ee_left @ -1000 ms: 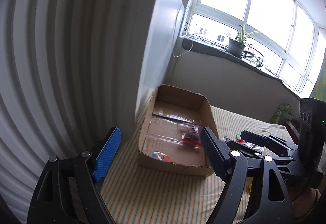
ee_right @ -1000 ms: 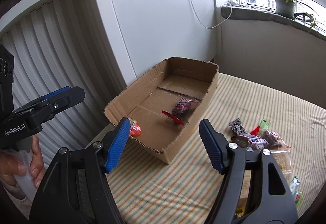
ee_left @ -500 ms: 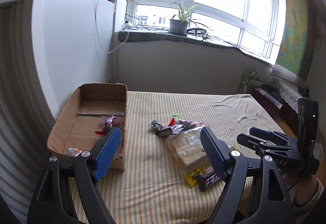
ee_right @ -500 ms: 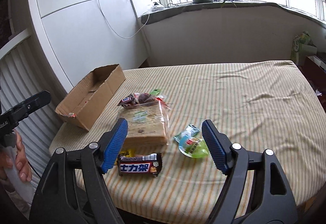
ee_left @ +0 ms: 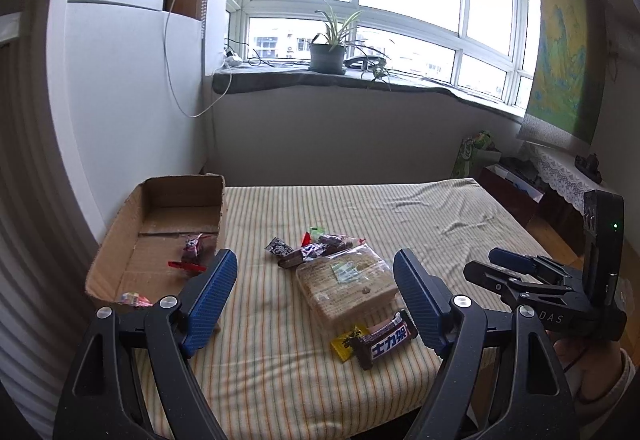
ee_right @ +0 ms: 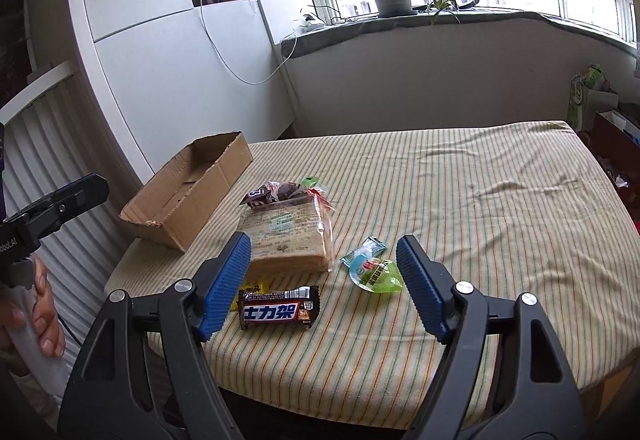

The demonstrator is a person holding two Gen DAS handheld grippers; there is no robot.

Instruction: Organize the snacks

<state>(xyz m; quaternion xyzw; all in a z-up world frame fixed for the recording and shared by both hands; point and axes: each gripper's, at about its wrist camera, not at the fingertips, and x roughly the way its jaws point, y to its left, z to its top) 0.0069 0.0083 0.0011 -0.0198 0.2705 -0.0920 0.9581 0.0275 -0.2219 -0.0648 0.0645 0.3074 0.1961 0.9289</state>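
A cardboard box (ee_left: 120, 236) (ee_right: 208, 188) lies at the table's left, holding a dark red-wrapped snack (ee_left: 194, 246) and a small colourful candy (ee_left: 132, 298). On the striped cloth lie a bagged bread loaf (ee_left: 344, 286) (ee_right: 286, 234), a brown chocolate bar (ee_left: 386, 340) (ee_right: 278, 308), a yellow packet (ee_left: 346, 342), a green jelly pouch (ee_right: 374, 268) and several small dark wrappers (ee_left: 312, 248) (ee_right: 276, 192). My left gripper (ee_left: 314, 300) is open and empty above the near table edge. My right gripper (ee_right: 324, 284) is open and empty, over the chocolate bar and pouch.
The table (ee_right: 480, 200) has a striped cloth, with a white cabinet (ee_right: 180, 60) on the left and a wall with a windowsill and plant (ee_left: 328, 52) behind. Boxes and bags (ee_right: 592, 100) stand on the floor at right.
Both grippers have swung right and back from the box; the views now take in the whole table and the loose snacks. Both stayed open.
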